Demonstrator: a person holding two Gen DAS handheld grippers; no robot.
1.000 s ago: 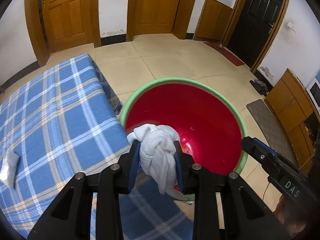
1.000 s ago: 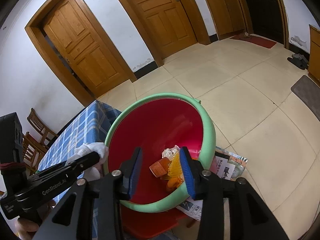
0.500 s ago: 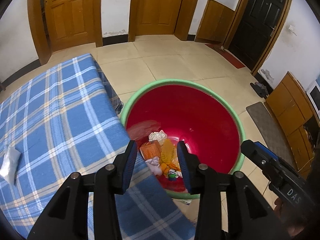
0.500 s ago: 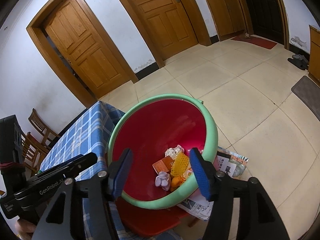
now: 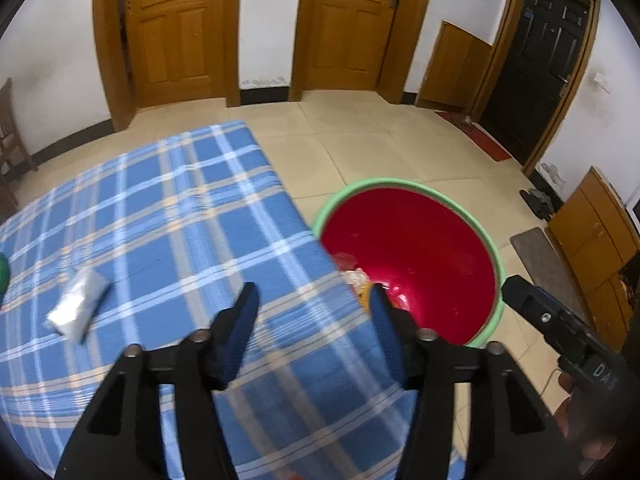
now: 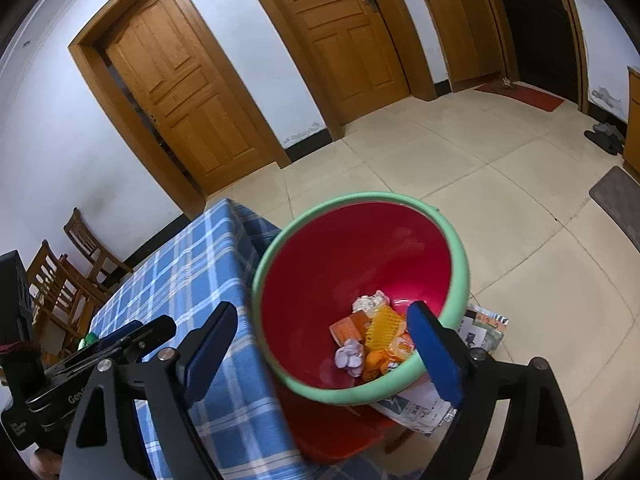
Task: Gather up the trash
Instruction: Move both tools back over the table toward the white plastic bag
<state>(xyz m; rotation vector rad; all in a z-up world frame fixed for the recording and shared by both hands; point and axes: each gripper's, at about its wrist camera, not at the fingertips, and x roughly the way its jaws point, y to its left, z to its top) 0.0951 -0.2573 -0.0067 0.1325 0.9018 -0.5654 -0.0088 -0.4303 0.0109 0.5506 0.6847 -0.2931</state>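
My left gripper (image 5: 312, 312), jaws spread and empty, hangs above the near corner of the table (image 5: 160, 220) with the blue plaid cloth, just beside the basin (image 5: 408, 256); its jaws have just been opening. My right gripper (image 6: 320, 344), likewise released with nothing between its pads, hangs over the basin's near rim; its jaws too have just been opening, and stand wider than the left's. The basin (image 6: 460, 264), red inside with a green rim, stands off the table's edge, on a red seat. At its bottom lies the collected trash (image 6: 372, 332): a white crumpled wad, orange wrappers, a yellow ribbed piece and a pale lump. One silvery packet (image 5: 76, 308) lies on the table, well apart from the basin, on the side away from it.
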